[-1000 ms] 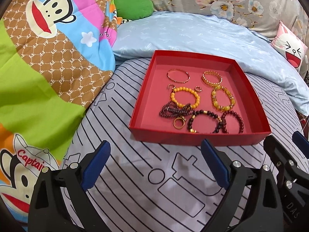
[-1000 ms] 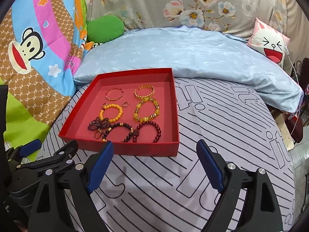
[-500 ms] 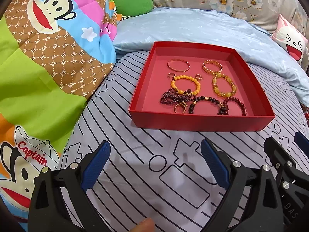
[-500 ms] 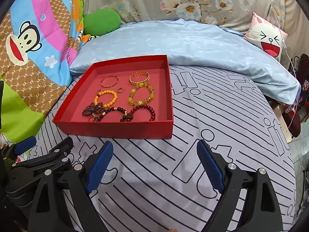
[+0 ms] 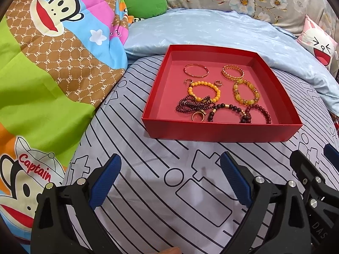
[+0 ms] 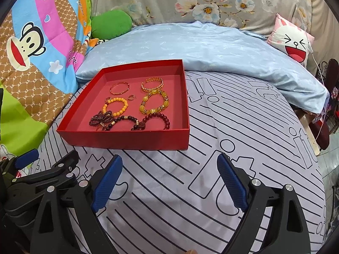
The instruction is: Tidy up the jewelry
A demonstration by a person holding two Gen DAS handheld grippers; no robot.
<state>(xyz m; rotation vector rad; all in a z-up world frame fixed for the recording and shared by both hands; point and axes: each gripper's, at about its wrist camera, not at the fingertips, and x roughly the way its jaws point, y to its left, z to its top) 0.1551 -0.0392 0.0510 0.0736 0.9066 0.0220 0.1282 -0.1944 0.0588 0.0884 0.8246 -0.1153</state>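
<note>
A shallow red tray [image 5: 222, 131] lies on the striped bedsheet and holds several pieces. At its back are a thin gold bangle [image 5: 196, 70] and a gold chain bracelet [image 5: 232, 72]. An orange bead bracelet [image 5: 204, 91] and a yellow amber bracelet [image 5: 245, 93] lie in the middle. Dark red bead bracelets [image 5: 260, 112] and a gold ring [image 5: 198, 116] sit near the front wall. My left gripper [image 5: 169, 158] is open over the sheet, short of the tray. My right gripper [image 6: 169, 158] is open too, before the tray [image 6: 127, 139] and right of it. Neither holds anything.
A pale blue quilt [image 6: 211, 46] is bunched behind the tray. A bright cartoon-monkey blanket [image 5: 53, 63] rises on the left, with a green cushion [image 5: 146, 3] at the back. The bed's right edge [image 6: 311, 135] drops to the floor. Striped sheet [image 6: 243, 127] stretches right of the tray.
Both views have drawn back slightly, so the tray sits a little higher and smaller in the picture. The jewelry has not shifted. Both grippers have stayed open.
</note>
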